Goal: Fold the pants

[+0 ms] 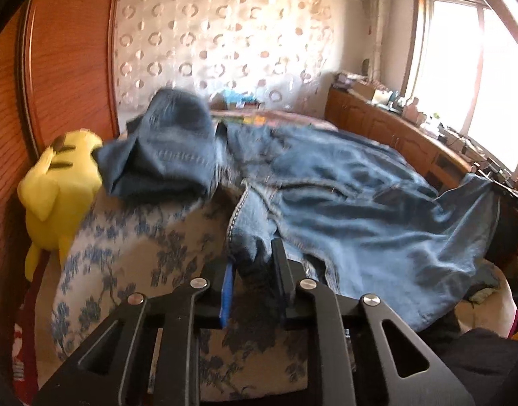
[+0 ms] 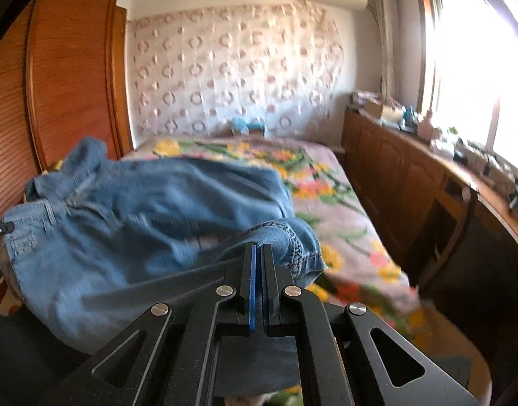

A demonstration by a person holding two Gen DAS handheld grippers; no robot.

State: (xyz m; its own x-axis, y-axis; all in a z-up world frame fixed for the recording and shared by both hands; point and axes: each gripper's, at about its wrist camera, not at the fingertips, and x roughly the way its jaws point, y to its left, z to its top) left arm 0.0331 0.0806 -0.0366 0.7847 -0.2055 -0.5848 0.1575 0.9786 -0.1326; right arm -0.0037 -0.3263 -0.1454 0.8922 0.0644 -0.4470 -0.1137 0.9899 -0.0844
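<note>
- A bed with a floral cover fills mid-frame beneath a patterned wall.
- Blue jeans sprawl across the frame's centre, one edge lifted.
- The left gripper, bottom centre, clamps a bunched denim fold.
- The right gripper, bottom centre, is clenched tight on a stitched hem.
- A yellow plush toy sits at left.

The pants are faded blue denim with pale stitching, darker navy on the bunched leg at 11 o'clock. A bright yellow plush toy with black stripes sits at 9 o'clock. The cover below is cream with blue flowers. In the right wrist view the bedspread at 3 o'clock is pinkish with yellow, orange and green blooms. The wardrobe is orange-brown wood.
</note>
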